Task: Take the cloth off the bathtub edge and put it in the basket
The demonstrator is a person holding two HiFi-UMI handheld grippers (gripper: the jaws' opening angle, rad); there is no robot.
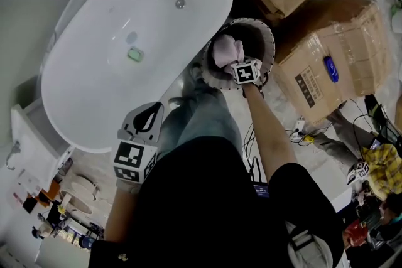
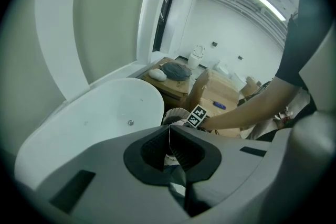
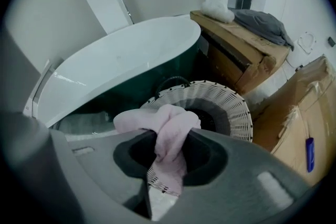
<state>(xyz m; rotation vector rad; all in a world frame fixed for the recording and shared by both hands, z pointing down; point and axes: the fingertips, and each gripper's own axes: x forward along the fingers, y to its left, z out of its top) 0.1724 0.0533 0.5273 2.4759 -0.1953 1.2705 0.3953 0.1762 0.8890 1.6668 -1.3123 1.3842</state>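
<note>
Right gripper [image 1: 233,63] is pinching the pink cloth [image 1: 225,49] above the basket [image 1: 269,41]; left gripper [image 1: 149,111] is idling, jaws together.

Head view: the cloth is hanging over the basket's mouth, with the bathtub [image 1: 125,16] lying at nine o'clock of it and a cardboard box [image 1: 339,53] sitting at three o'clock. Left gripper view: the jaws are meeting on nothing, pointing at twelve o'clock toward the basket. Right gripper view: the jaws are clamping a bunched fold of cloth, its loose tail drooping at six o'clock across the near wicker rim. Being soft, light and limp, it is probably handling best when taken by a thick bunch, as now. The tail may be catching on the rim, and tub wall and box are crowding the basket on either side.
</note>
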